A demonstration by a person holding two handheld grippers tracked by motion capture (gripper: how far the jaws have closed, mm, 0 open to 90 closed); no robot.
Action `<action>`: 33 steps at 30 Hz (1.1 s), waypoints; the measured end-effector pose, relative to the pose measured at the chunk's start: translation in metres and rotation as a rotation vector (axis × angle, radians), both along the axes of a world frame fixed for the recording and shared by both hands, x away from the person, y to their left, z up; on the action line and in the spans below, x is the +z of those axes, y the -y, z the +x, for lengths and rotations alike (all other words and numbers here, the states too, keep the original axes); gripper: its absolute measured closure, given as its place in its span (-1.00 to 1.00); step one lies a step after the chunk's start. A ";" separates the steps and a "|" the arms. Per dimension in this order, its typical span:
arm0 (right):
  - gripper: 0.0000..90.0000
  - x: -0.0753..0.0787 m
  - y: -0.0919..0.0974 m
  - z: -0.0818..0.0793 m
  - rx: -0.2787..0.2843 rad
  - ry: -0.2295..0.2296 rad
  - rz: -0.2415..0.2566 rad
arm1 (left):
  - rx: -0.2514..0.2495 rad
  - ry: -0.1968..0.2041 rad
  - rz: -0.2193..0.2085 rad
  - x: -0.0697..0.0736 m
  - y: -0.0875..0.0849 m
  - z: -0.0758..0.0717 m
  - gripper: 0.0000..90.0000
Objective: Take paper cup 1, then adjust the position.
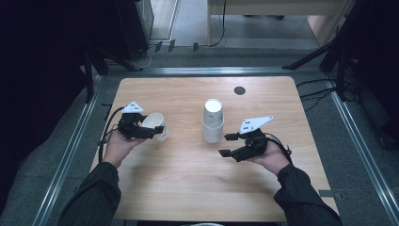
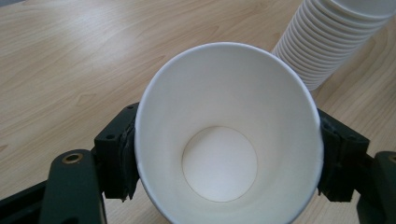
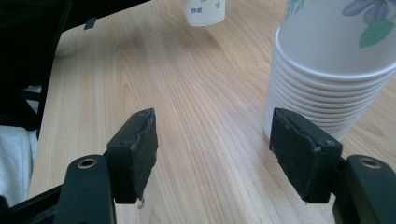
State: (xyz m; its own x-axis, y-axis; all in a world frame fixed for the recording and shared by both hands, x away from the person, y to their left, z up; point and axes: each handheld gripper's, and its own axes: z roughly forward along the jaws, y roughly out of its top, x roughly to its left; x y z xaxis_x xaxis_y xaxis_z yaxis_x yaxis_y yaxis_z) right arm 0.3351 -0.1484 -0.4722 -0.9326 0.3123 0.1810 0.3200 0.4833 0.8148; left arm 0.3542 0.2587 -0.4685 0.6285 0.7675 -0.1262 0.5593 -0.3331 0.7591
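Midway through what looks like a cup-separating job, a person works two hand-held grippers over a wooden desk (image 1: 188, 188). One white paper cup (image 1: 155, 126) is already off the pile: the left gripper (image 1: 149, 130) clamps it by its sides above the desk's left half, tipped so its open mouth faces the gripper's camera, the empty bottom plain in the left gripper view. Well apart from it, the stack of nested paper cups (image 1: 212, 121) stands upright near the middle of the desk, many rims visible and a floral print on the top cup. The right gripper (image 1: 227, 145) hovers just beside the stack's base on the person's right, jaws spread wide and holding nothing, one pad close to the lowest rims but not touching. Judging by the layout, a single cup has been pulled free and not yet set down, while the rest of the stack remains to be handled.
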 end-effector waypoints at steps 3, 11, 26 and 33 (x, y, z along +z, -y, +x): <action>-0.27 -0.001 0.001 0.000 -0.002 0.000 0.002 | 0.000 0.002 0.003 -0.002 0.001 0.000 -0.48; -0.27 -0.003 0.001 0.000 -0.008 -0.002 -0.002 | 0.012 0.011 0.030 -0.008 0.002 0.003 -0.48; -0.26 -0.006 0.002 0.002 -0.013 -0.012 -0.005 | 0.041 0.011 0.106 -0.020 0.004 0.011 -0.48; -0.26 -0.008 0.001 0.003 -0.016 -0.020 -0.011 | 0.053 0.016 0.119 -0.024 0.005 0.014 -0.49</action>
State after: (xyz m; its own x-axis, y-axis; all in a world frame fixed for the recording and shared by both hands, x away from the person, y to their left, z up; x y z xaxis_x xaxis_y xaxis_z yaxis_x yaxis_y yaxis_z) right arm 0.3382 -0.1490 -0.4806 -0.9238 0.3291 0.1956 0.3435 0.4869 0.8031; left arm 0.3682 0.2537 -0.4928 0.5876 0.8088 -0.0228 0.5669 -0.3914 0.7249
